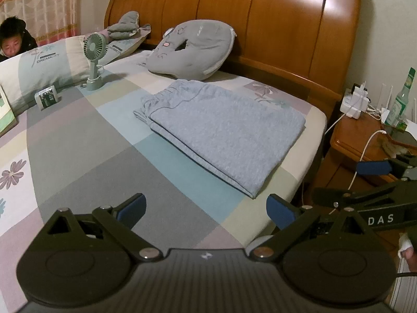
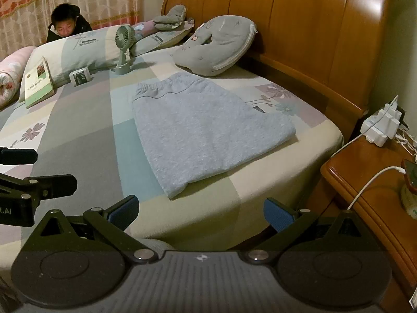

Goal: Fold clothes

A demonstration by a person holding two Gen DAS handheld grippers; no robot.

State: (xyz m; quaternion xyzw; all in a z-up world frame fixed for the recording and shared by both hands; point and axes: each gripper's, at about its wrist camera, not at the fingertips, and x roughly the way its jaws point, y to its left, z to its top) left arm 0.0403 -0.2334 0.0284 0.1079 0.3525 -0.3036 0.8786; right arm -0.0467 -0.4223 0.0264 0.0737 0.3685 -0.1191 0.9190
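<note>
Light grey-blue trousers (image 1: 221, 135) lie folded in a flat rectangle on the patchwork bed sheet (image 1: 86, 151), waistband toward the headboard; the right wrist view shows the same trousers (image 2: 206, 130) near the bed's corner. My left gripper (image 1: 206, 212) is open, its blue pads wide apart above the sheet, short of the fold's near edge. My right gripper (image 2: 200, 211) is also open and empty, hovering over the bed's near edge. Each gripper shows at the side of the other's view: the right gripper (image 1: 372, 182) and the left gripper (image 2: 26, 172).
A grey cushion (image 1: 192, 49) leans on the wooden headboard (image 1: 273, 18). A small green fan (image 1: 94, 60), a little box (image 1: 48, 97), a book (image 2: 39, 83) and pillows (image 1: 52, 65) sit at the far side, with a person (image 2: 66, 26) behind them. A nightstand (image 2: 372, 195) holds chargers and cables.
</note>
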